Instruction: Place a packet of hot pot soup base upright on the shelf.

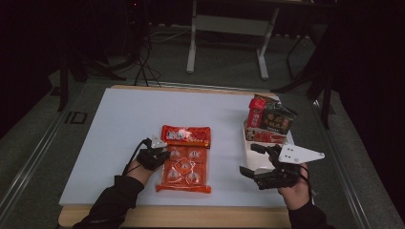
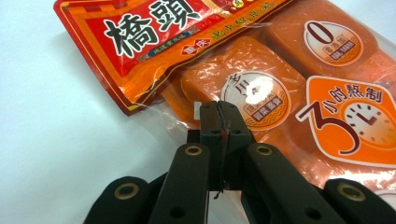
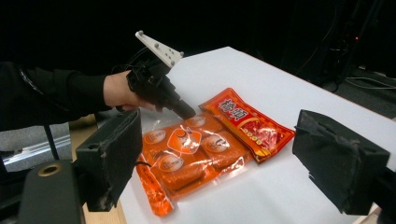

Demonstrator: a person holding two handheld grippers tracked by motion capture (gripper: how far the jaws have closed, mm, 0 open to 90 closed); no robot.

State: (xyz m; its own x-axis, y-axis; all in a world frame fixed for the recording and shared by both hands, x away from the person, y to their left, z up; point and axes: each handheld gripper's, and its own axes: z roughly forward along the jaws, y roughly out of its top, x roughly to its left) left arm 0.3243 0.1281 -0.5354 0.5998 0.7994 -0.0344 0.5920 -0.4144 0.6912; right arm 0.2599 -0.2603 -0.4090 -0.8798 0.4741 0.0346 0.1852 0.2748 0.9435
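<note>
Slippage was the likeliest trouble: the left hand-held gripper, jaws together, only pressed the glossy orange packet, which could skid across the worktop. The right hand-held gripper hung with jaws apart, gripping nothing.

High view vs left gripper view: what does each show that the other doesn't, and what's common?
High view: the right tongs, open, near a white box of snack packets, and the whole table. Left gripper view: close up, the left tongs shut at the clear edge of the orange packet, its print readable. Both: that packet on the white table, left tongs at it.
</note>
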